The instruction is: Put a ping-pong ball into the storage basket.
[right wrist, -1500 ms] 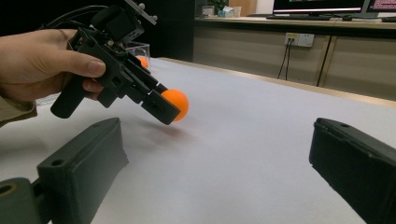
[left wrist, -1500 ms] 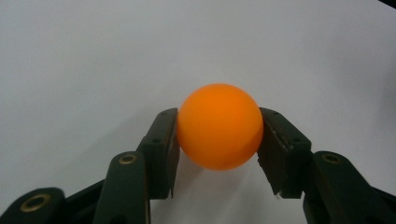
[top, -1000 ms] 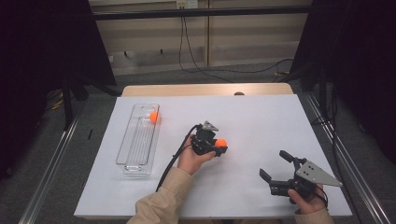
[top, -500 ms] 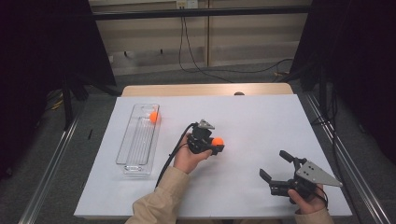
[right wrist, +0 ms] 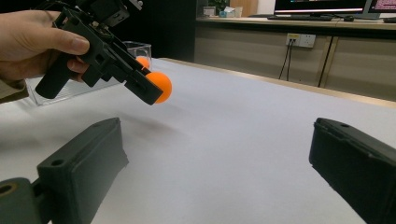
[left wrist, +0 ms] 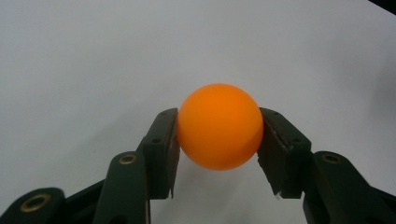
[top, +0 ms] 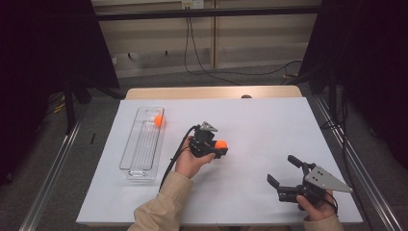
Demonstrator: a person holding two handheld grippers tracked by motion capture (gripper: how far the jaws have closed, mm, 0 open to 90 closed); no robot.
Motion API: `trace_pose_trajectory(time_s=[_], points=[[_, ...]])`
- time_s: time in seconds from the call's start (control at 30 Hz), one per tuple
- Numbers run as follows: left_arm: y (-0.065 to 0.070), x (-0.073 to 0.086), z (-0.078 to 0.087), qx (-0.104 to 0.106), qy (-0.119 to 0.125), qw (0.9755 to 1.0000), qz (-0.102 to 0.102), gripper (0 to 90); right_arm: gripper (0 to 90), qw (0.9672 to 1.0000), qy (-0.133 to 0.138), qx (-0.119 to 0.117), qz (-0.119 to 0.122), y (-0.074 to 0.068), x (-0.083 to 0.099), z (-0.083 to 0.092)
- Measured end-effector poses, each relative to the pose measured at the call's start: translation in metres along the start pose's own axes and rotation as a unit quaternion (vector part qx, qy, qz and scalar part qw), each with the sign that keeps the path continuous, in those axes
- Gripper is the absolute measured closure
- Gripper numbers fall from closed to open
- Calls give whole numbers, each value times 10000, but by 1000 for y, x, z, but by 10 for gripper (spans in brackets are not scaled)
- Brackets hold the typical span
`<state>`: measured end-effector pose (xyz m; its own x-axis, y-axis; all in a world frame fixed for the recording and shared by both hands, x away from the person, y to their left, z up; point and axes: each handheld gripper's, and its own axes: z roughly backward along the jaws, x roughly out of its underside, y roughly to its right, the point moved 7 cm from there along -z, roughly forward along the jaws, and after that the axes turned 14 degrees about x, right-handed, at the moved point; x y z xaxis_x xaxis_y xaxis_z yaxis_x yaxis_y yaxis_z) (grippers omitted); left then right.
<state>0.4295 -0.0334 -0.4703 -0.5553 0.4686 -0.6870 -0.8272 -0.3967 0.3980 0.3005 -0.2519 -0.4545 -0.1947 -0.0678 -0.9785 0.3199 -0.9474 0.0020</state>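
1. Your left hand-held gripper (top: 219,147) is clenched on an orange ball (top: 221,144); in the left gripper view the ball (left wrist: 219,126) sits squarely between the two black pads, both pressing its sides.
2. The ball is at the tip of the jaws, lifted off the white bench (top: 269,130), near the bench's middle; the right gripper view shows a shadow under it.
3. A second orange ball (top: 158,121) lies at the far end of the clear tray (top: 139,159), which stands to the left of your left hand (top: 190,161).
4. Your right hand-held gripper (top: 283,172) is released, jaws spread wide with nothing between them, near the bench's front right corner, well apart from the held ball.
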Motion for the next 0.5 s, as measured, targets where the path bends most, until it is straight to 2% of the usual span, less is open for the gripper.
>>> trace_pose_trajectory(time_s=[0.5], points=[[-4, 1, 8, -27, 6, 10000, 66, 509, 27, 10000, -1, -3, -4, 0, 0, 0]])
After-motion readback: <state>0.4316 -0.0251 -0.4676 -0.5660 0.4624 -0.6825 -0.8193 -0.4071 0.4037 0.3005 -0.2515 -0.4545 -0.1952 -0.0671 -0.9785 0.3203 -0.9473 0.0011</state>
